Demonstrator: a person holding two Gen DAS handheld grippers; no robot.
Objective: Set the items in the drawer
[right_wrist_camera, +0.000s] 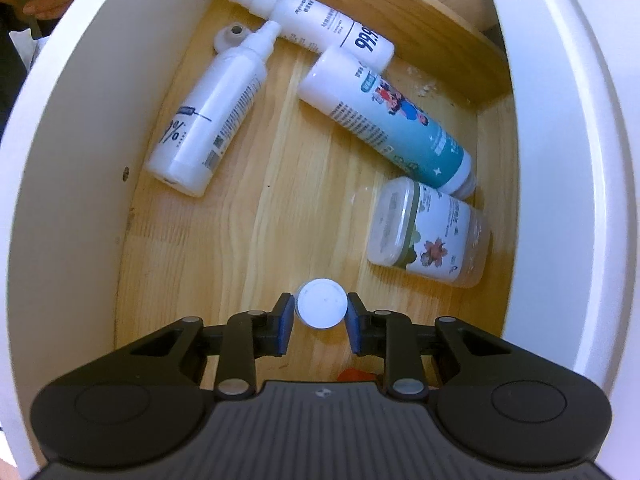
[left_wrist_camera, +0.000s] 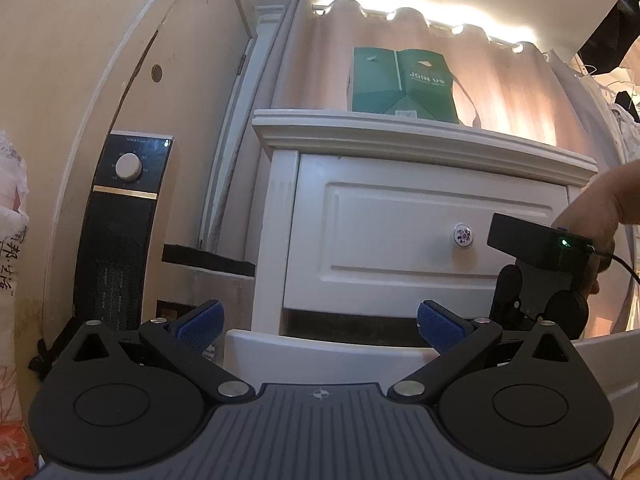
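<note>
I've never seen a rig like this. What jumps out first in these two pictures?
The right gripper holds a white-capped item over an open wooden drawer where spray bottles and a jar lie. The left gripper hangs open before a white nightstand topped with a green bag.

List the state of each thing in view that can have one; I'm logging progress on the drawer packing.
Open drawer: pulled out, items inside.
Upper drawer: closed.
Left gripper: open, empty.
Right gripper: shut on white-capped item, above the drawer floor.
Two white spray bottles: lying down, capped.
Teal tube: lying down.
Clear jar: on its side, lid on.
</note>
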